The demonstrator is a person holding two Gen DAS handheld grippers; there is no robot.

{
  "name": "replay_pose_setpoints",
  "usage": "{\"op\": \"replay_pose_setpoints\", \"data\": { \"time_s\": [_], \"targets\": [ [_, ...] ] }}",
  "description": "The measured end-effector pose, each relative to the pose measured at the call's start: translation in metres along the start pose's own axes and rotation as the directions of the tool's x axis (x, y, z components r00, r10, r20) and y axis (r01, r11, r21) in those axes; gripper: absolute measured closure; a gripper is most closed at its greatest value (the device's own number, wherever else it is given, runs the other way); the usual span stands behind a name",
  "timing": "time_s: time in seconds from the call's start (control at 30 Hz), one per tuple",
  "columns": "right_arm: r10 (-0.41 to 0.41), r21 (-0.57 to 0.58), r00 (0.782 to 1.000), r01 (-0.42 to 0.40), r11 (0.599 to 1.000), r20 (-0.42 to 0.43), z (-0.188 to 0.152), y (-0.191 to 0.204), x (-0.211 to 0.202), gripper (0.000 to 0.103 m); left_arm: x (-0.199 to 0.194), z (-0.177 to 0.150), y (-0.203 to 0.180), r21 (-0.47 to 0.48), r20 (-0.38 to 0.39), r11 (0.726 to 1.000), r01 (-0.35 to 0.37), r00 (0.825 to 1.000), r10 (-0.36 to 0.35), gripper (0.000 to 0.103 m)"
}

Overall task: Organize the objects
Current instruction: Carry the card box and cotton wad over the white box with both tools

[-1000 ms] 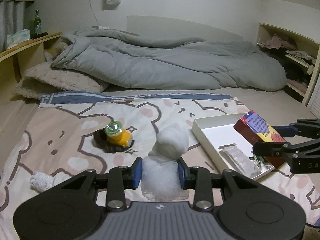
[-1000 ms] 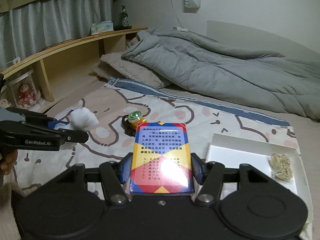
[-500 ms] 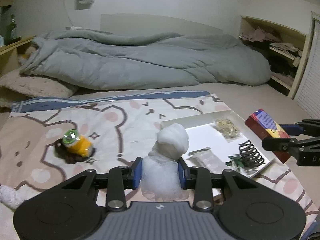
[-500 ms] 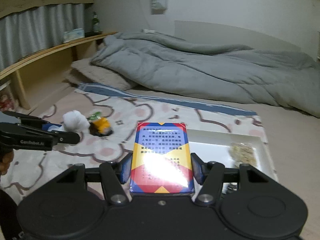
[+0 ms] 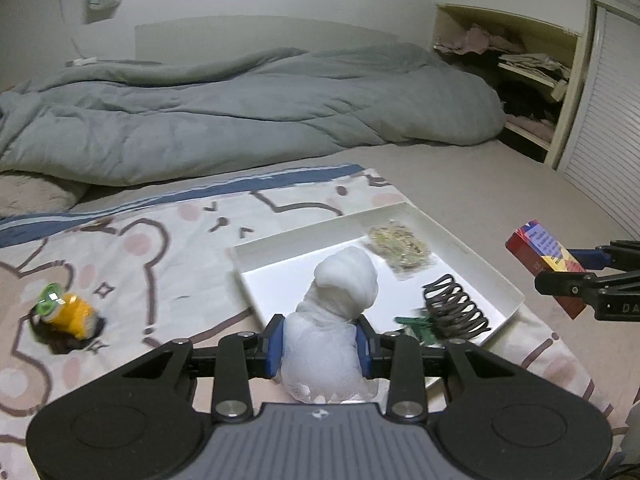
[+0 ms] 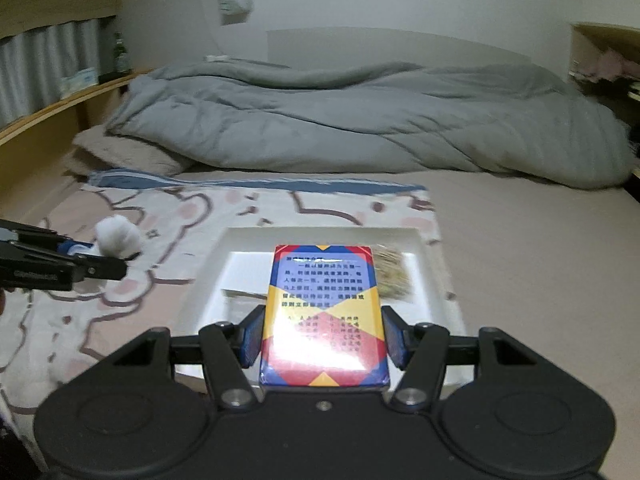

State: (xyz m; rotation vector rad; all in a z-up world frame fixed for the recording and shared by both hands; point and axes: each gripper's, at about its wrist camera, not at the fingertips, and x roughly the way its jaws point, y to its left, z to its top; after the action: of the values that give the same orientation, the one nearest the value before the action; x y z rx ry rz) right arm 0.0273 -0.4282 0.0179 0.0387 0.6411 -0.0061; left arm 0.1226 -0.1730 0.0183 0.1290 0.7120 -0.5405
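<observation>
My left gripper [image 5: 320,346] is shut on a white gauze bundle [image 5: 336,312], held above the near left part of a white tray [image 5: 472,248]. In the tray lie a bag of rubber bands [image 5: 400,245], a black hair claw [image 5: 454,312] and a small green thing [image 5: 418,326]. My right gripper [image 6: 324,338] is shut on a red, blue and yellow card box [image 6: 324,312], held over the same white tray [image 6: 434,268]. From the left wrist view that card box [image 5: 548,258] hangs just right of the tray. The gauze bundle [image 6: 118,236] shows at the left of the right wrist view.
A yellow toy with a green top [image 5: 66,312] lies on the bear-print sheet [image 5: 160,240] to the left. A grey duvet [image 5: 240,120] is heaped across the back of the bed. Shelves [image 5: 528,68] and a slatted door [image 5: 604,120] stand at the right.
Both grippers have swung to the right with their loads. The tray has come under them and the yellow toy has slid to the left edge of the left wrist view.
</observation>
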Motion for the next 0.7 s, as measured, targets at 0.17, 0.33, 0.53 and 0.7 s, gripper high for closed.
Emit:
{"op": "replay_pose_setpoints", "data": {
  "time_s": [0.17, 0.33, 0.53, 0.7],
  "targets": [
    [-0.073, 0.009, 0.997, 0.073, 0.997, -0.015, -0.007, -0.032, 0.010, 0.043, 0.022, 0.006, -0.019, 0.016, -0.011, 0.999, 0.032, 0.999, -0.032, 0.066],
    [-0.125, -0.021, 0.992, 0.124, 0.992, -0.035, -0.011, -0.053, 0.034, 0.043, 0.039, 0.006, -0.028, 0.022, -0.024, 0.998, 0.053, 0.998, -0.053, 0.066],
    [-0.149, -0.122, 0.985, 0.137, 0.983, -0.090, -0.017, -0.056, 0.082, 0.043, 0.061, 0.007, -0.024, 0.017, -0.042, 0.998, 0.055, 0.998, -0.055, 0.066],
    [-0.198, -0.172, 0.967, 0.170, 0.970, -0.161, -0.025, -0.054, 0.118, 0.043, 0.079, 0.009, -0.019, 0.013, -0.062, 0.998, 0.059, 0.996, -0.058, 0.066]
  ]
}}
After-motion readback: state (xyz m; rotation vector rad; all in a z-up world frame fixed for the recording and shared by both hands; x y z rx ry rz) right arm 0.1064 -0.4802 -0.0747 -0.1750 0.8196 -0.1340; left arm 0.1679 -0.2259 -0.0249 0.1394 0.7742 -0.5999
